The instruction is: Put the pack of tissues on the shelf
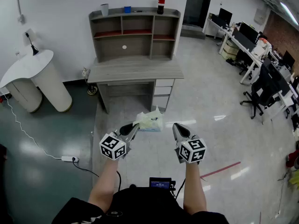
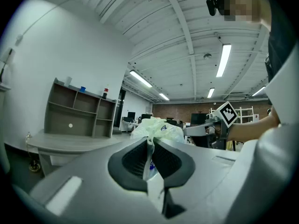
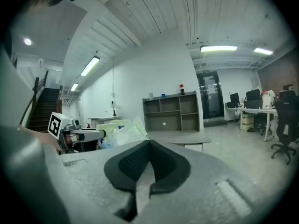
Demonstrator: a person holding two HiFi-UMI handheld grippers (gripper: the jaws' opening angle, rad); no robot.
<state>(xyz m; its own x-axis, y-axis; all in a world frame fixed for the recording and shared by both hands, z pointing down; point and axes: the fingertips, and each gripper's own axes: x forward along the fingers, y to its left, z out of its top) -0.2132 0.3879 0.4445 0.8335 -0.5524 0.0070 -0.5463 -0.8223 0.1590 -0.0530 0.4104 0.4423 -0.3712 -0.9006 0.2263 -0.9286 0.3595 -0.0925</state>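
The pack of tissues (image 1: pixel 150 121), pale green in crinkly clear wrap, hangs in the air in front of the desk. My left gripper (image 1: pixel 136 126) is shut on the pack's wrap edge; in the left gripper view the plastic is pinched between the jaws of the left gripper (image 2: pixel 149 149), with the pack (image 2: pixel 158 128) just beyond. My right gripper (image 1: pixel 177 127) is beside it to the right, shut and empty, apart from the pack. The right gripper view shows the closed right gripper (image 3: pixel 149 143), the pack (image 3: pixel 119 129) at left, and the grey shelf (image 3: pixel 173 111) ahead. The shelf (image 1: pixel 134 33) stands on a desk (image 1: pixel 135 70).
A cola bottle (image 1: pixel 161 3), a cup (image 1: pixel 104 9) and a small blue item (image 1: pixel 127 9) stand on top of the shelf. At left is a white rounded counter (image 1: pixel 33 80); a power strip (image 1: pixel 69 158) with cable lies on the floor. Office chairs and desks (image 1: pixel 261 92) fill the right.
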